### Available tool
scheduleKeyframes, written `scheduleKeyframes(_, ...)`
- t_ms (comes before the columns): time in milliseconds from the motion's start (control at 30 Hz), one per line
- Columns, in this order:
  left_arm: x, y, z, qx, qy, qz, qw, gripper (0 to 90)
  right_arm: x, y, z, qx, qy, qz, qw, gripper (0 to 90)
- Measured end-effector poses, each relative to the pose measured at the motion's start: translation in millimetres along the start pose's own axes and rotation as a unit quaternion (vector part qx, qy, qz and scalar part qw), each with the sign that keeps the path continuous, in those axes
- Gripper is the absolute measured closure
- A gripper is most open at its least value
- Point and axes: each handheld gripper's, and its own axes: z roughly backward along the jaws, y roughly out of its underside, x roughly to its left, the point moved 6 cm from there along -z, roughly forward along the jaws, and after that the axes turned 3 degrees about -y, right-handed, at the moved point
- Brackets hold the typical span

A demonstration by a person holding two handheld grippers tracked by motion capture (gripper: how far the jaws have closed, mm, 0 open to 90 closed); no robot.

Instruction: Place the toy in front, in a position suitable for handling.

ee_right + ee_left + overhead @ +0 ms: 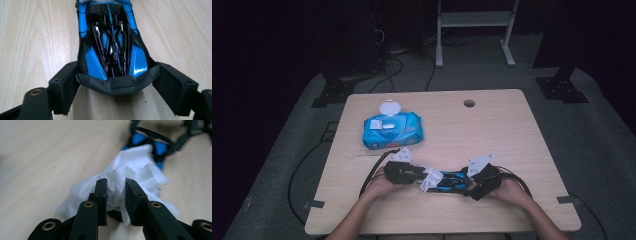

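A blue and black toy car (452, 181) lies on the wooden table (492, 135) near its front edge, between the two hands. My right gripper (470, 186) is shut on one end of the car; in the right gripper view both black pads press the sides of the car (112, 42) at its dark end, with my right gripper (117, 76) around it. My left gripper (424, 176) is shut on a crumpled white wipe (430, 180). In the left gripper view the wipe (130, 167) bunches between the jaws of my left gripper (116, 192) and rests against the car (160, 147).
A blue pack of wet wipes (392, 130) with its white lid flipped open lies at the table's back left. A round cable hole (469, 103) sits near the back edge. Black cables trail from both grippers across the table's front.
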Motion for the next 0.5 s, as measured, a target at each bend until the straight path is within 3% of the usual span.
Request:
scheduleKeyframes(100,-5.7,-2.5,-2.1,-0.001,0.014,-0.015,0.9998,73.4,-2.8,-1.2,-1.4,0.0,-0.007,0.007,0.9999,21.8)
scheduleKeyframes(200,-3.8,-2.4,-1.5,0.006,0.015,-0.01,0.9998,75.0,-6.6,-2.5,-3.6,-0.002,-0.009,0.007,0.9999,21.0)
scheduleKeyframes(333,-4.2,0.8,-1.0,0.018,0.016,-0.012,0.9996,76.5,-6.3,-1.3,-2.0,0.013,-0.011,-0.038,0.9991,20.6)
scheduleKeyframes(400,-4.8,0.5,-1.3,0.018,0.019,-0.012,0.9996,76.4,-4.3,2.2,4.8,0.017,0.003,-0.048,0.9987,23.3)
scheduleKeyframes(500,-5.2,-2.3,-3.2,0.014,0.015,-0.017,0.9996,76.4,0.4,9.3,12.3,-0.005,0.018,-0.058,0.9981,32.7)
